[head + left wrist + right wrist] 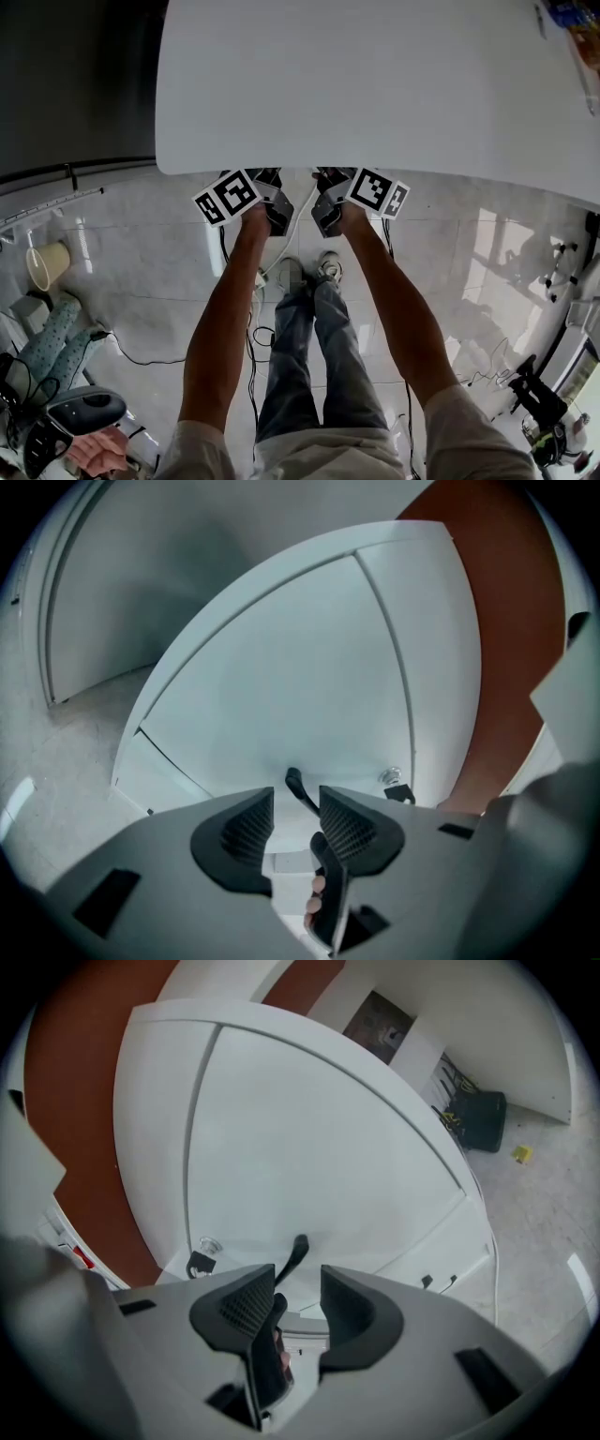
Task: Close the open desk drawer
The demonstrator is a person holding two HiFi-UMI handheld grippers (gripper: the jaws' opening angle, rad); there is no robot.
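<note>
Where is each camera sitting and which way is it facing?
Head view: on the head, facing down at the desk; forearms, legs, left hand-held gripper, right hand-held gripper.
Left gripper view: on the left hand-held gripper, facing the drawer front; its open jaws.
Right gripper view: likewise; open jaws.
These two share the handle and lock.

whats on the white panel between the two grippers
A small silver lock, seen right of the left gripper in its view and left of the right gripper in its view.
</note>
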